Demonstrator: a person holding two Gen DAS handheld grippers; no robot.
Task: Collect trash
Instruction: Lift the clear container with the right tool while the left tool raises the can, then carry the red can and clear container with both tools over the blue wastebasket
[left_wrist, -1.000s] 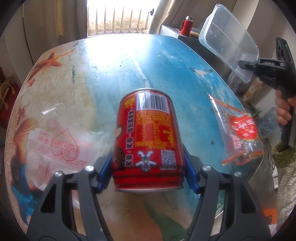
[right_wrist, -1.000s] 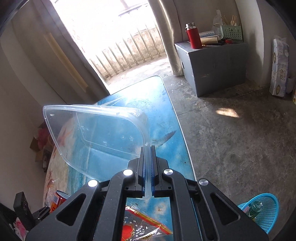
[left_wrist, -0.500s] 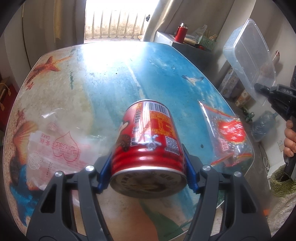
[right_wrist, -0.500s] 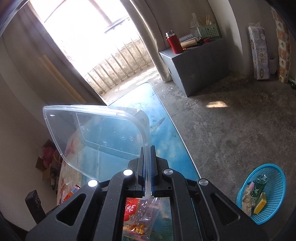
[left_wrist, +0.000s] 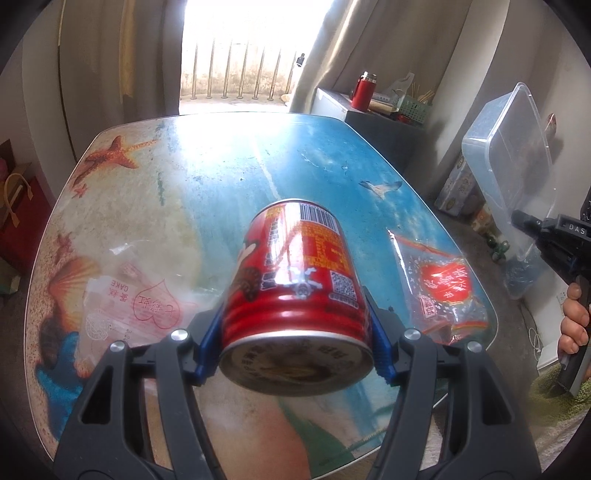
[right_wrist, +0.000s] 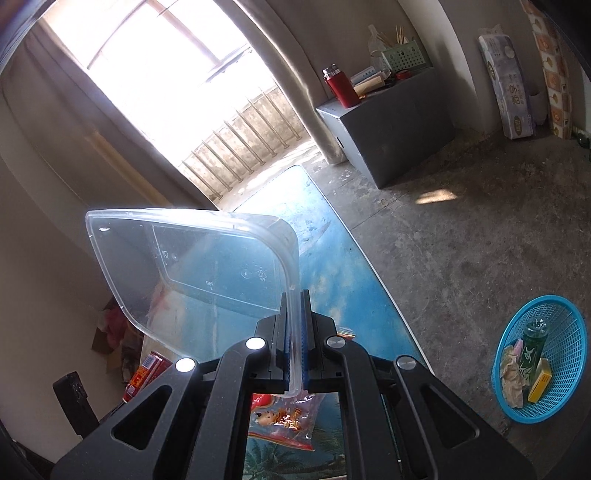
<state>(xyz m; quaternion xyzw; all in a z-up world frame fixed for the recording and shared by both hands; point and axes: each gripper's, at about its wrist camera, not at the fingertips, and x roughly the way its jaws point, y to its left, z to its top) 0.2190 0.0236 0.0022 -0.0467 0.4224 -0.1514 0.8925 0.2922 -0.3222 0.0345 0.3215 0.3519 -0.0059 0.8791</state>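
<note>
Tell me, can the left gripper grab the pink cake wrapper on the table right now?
Probably not yet. The left gripper is already shut on the red can, so nothing could take the pink cake wrapper.

My right gripper (right_wrist: 295, 332) pinches the rim of a clear plastic container (right_wrist: 192, 266), which fans up and left of my fingers. Below them lies a red snack bag (right_wrist: 282, 417) on the table (right_wrist: 332, 273). Far right, on the floor, sits a blue basket (right_wrist: 565, 373) of trash.
</note>
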